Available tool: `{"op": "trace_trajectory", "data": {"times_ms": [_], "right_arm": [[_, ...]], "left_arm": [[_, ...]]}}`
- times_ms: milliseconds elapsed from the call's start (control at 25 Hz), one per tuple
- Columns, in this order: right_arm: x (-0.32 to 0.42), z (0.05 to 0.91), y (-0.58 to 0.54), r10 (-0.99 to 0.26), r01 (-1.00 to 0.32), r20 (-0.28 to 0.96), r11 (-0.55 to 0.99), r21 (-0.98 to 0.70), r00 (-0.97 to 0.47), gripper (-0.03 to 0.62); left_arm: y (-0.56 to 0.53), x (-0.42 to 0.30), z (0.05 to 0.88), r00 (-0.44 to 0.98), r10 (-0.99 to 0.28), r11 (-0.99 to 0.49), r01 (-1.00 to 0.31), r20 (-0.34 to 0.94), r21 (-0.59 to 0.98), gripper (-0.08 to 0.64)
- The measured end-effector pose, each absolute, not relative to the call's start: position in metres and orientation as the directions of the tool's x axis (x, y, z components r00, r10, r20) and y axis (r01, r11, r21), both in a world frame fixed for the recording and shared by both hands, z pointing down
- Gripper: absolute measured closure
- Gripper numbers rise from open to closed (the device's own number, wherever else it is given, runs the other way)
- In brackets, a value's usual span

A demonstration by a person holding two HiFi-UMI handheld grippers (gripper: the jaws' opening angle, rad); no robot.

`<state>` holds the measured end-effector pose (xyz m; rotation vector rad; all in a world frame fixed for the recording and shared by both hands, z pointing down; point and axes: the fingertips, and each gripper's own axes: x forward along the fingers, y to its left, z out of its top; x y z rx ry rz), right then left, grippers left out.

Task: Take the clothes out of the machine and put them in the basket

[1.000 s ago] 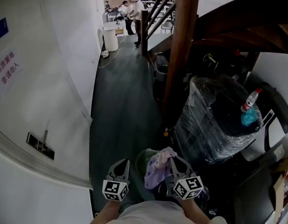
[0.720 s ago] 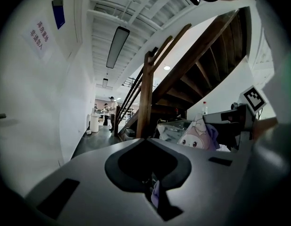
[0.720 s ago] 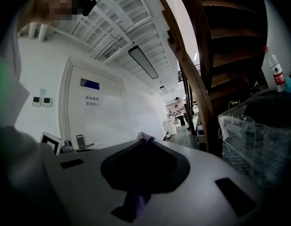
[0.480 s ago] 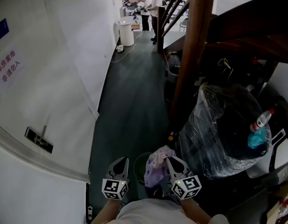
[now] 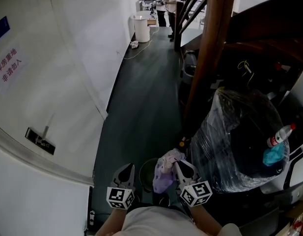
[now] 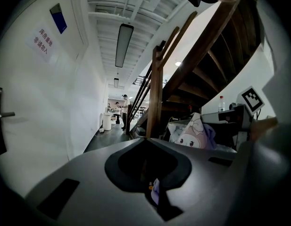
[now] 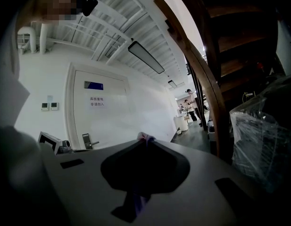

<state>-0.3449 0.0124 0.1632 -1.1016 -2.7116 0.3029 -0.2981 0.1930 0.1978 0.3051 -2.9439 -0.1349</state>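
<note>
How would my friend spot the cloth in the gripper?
Find the big plastic-wrapped bundle under the stairs. Just left of it, by the green basket, the right gripper pinches the cloth. It's the only pale pink-purple thing, with a cartoon face.

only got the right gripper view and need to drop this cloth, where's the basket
observer: A green basket sits on the floor, low between the two tools in the head view.
operator: is the cloth over it
observer: The cloth bunches at the right tool and overlaps the basket's right rim in the head view. I can't tell how high above it.
operator: left tool doing anything
observer: The left tool is shut, off to the cloth's left, not touching it.
</note>
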Motion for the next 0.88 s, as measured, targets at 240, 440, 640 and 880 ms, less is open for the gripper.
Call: {"op": "trace_trajectory", "data": {"times_ms": [240,440,640,880], "right_arm": [[-0.349,0.171,0.013,0.679,0.633,0.123,0.724,-0.274,-0.724,0.569],[-0.356,0.179,0.023,0.632,0.581,0.149,0.765,-0.279,-0.761,0.57],[-0.365,0.186,0.038,0.568,0.514,0.168,0.811,-0.278,-0.806,0.571],[-0.368,0.19,0.056,0.502,0.447,0.182,0.852,-0.271,-0.846,0.569]], "left_arm": [[0.189,-0.313,0.205,-0.947,-0.263,0.963,-0.245,0.185,0.114,0.54],[0.2,-0.328,0.213,-0.923,-0.327,0.944,-0.308,0.203,0.122,0.54],[0.227,-0.342,0.217,-0.904,-0.376,0.926,-0.357,0.206,0.123,0.54],[0.258,-0.357,0.225,-0.877,-0.428,0.904,-0.412,0.218,0.116,0.54]]}}
